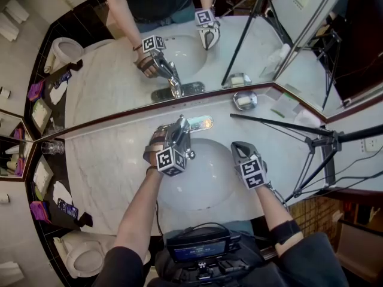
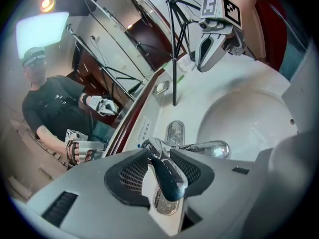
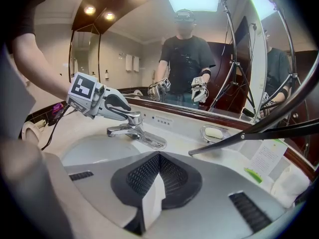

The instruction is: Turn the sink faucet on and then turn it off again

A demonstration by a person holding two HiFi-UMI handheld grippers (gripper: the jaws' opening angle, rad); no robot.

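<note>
- Gripping record: your left gripper (image 2: 162,152) has its jaws clamped on the faucet lever (image 2: 169,176), with a ribbed pad against each side of the chrome.
- Task item, place: the faucet (image 1: 187,130) stands at the middle of the counter's (image 1: 108,154) back edge. It sits just behind the basin (image 1: 203,190), and its spout (image 3: 115,130) reaches over the basin's back rim.
- Water: you see none falling from the spout in either gripper view.
- Right gripper (image 3: 158,159): the jaws are together with nothing between them. It hangs over the basin's right rim, well apart from the faucet.
- Other stock: a soap dish (image 1: 245,100) sits toward the counter's back right corner, clear of both grippers.
- Step in hand, as a judgement: this is the first one, turning the faucet on. You have taken the grip, and the lever does not yet look moved, since no water shows.
- Next move calls for:
  - Swing the lever about its own pivot with your left gripper, not pull it straight.
  - Keep the pads square on the smooth chrome so they do not slide off.
  - Watch the spout for a stream.
  - Keep the same hold, ready to bring the lever back and shut the flow.
- Right gripper need: none that you can judge here; it can keep away from the spout.
</note>
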